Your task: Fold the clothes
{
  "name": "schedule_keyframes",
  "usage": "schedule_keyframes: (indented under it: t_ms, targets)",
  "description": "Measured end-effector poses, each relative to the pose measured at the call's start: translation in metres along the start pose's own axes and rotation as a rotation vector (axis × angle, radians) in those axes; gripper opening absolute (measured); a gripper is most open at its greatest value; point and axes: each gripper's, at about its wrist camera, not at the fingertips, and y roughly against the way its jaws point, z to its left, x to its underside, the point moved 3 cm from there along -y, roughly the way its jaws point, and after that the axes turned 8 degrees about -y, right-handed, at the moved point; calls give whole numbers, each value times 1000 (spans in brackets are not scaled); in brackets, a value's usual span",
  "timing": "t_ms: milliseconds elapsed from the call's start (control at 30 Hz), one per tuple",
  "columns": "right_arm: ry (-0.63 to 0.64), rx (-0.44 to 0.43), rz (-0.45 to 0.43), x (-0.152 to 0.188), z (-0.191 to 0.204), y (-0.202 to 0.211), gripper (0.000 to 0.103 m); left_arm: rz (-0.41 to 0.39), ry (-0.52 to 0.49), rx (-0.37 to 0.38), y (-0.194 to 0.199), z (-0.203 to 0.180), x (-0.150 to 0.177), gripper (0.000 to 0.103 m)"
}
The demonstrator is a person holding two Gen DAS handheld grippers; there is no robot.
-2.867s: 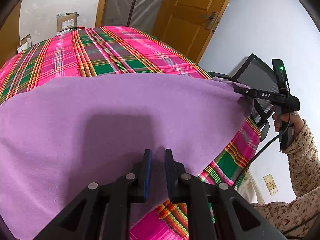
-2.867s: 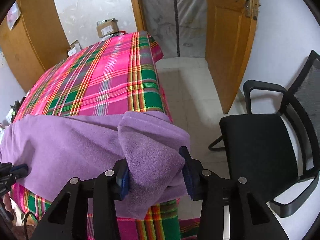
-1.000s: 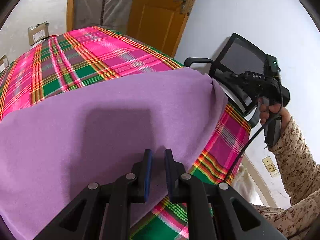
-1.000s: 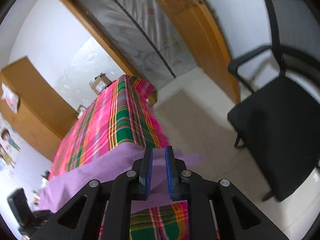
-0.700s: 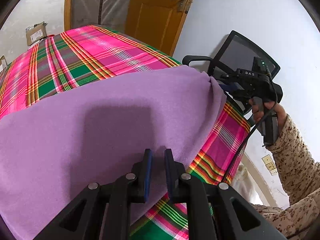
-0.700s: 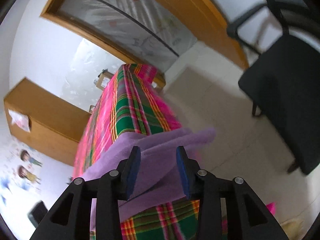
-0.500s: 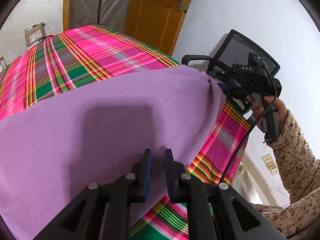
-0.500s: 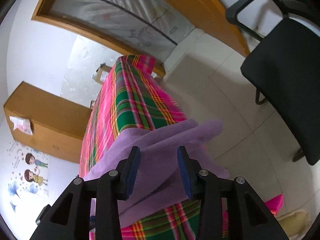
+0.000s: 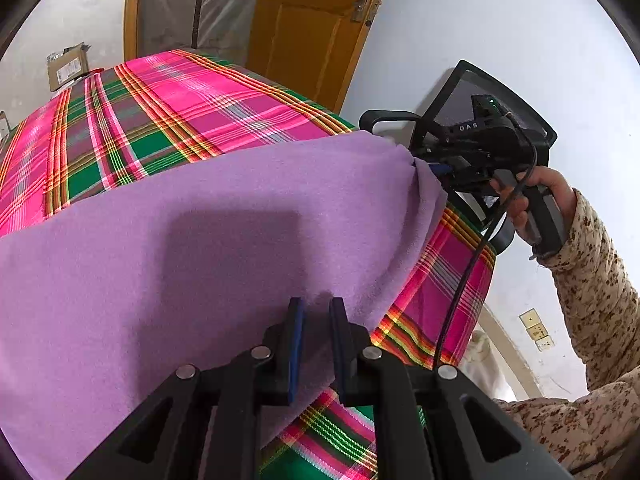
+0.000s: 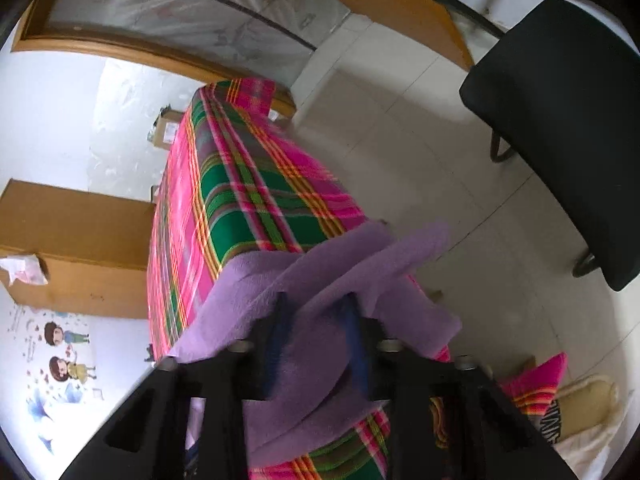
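Two pinches on one purple fleece cloth (image 9: 200, 240), draped across the near end of a pink-and-green plaid tablecloth (image 9: 200, 112). Seen from the left gripper (image 9: 316, 320): blue-padded fingers (image 9: 295, 340) drawn close together on the cloth's near hem, fabric nipped in the narrow slot between them and spreading ahead and to the left of the tool, with plaid showing beyond it and just below the fingertips on the right. Ahead and off to the right of that tool, at the cloth's far corner, the right gripper (image 9: 440, 168), held by a hand (image 9: 536, 196) in a speckled floral sleeve (image 9: 600, 280), black cable (image 9: 472, 264) trailing down from it. Seen from the right gripper's own camera: jaws just closing, a thick bunched fold of the purple fleece caught between the pads and lapping over both fingers, blurred at that spot; pinching the cloth's corner, so far as can be made out. Beyond those fingertips, more plaid running away; to the right of the tool, pale floor tiles (image 10: 400, 120) and a black office chair (image 10: 560, 120). Far ahead of the left tool, a wooden door (image 9: 312, 32), and up to its left a cardboard box (image 9: 68, 66).
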Motion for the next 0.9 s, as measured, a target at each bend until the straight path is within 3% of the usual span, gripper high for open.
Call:
schedule_keyframes:
  t_ms: [100,300,500,667,767,900]
  targets:
    - [27,-11,-32,0,3,10,4,-2,1,3,1,0,0,13]
    - [93,-114,-188,0,18,50,4,-15,3,5,5,0,-2,13]
    - [112,-154,-304,0,12,85,4,-18,3,10,6,-3,-4,13]
    - [114,-38,-276,7,-13,78,7,-10,-7,17,4,-9,-5,13]
    - [121,-45,-253,10,-13,65,8,-8,-14,18,2,-11,-5,13]
    - [201,-26,-213,13,8,43,19,-7,-21,20,1,-15,-5,13]
